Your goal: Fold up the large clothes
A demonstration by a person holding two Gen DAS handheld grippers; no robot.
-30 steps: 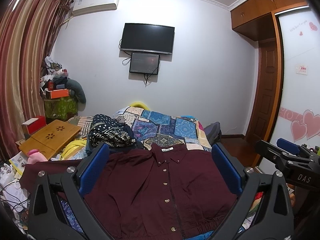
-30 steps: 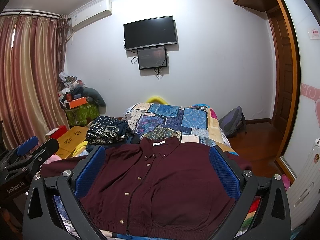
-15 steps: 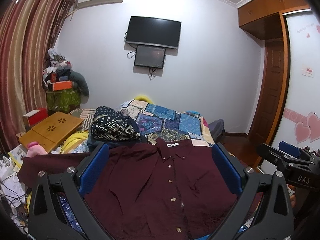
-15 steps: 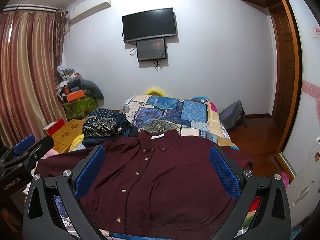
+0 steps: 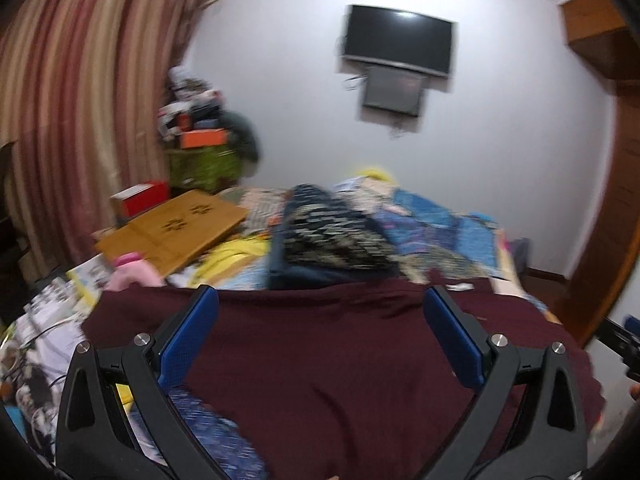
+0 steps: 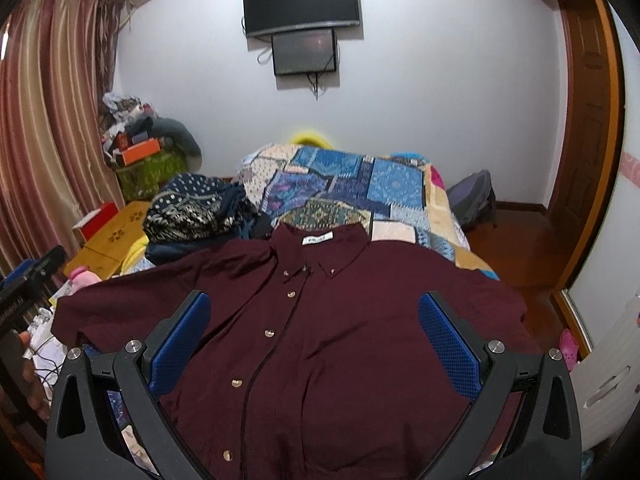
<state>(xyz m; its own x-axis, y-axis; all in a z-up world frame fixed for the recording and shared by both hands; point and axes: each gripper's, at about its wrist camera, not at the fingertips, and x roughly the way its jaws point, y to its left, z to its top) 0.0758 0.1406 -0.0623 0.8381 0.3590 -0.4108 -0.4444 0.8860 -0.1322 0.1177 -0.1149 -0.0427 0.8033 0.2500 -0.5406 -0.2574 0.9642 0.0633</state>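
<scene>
On the bed [image 6: 400, 184], the shirt [image 6: 340, 340] is lying flat, buttoned front up, collar toward the far wall. I am holding my right gripper [image 6: 314, 340] above it, jaws spread wide, gripping nothing. My left gripper [image 5: 320, 340] is hovering over the shirt's left side, jaws likewise wide apart and empty; that view is blurring.

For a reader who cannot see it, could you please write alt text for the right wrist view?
A maroon button-up shirt lies spread flat, front up, on a bed with a patchwork quilt. The open right gripper hovers over it, holding nothing.
</scene>
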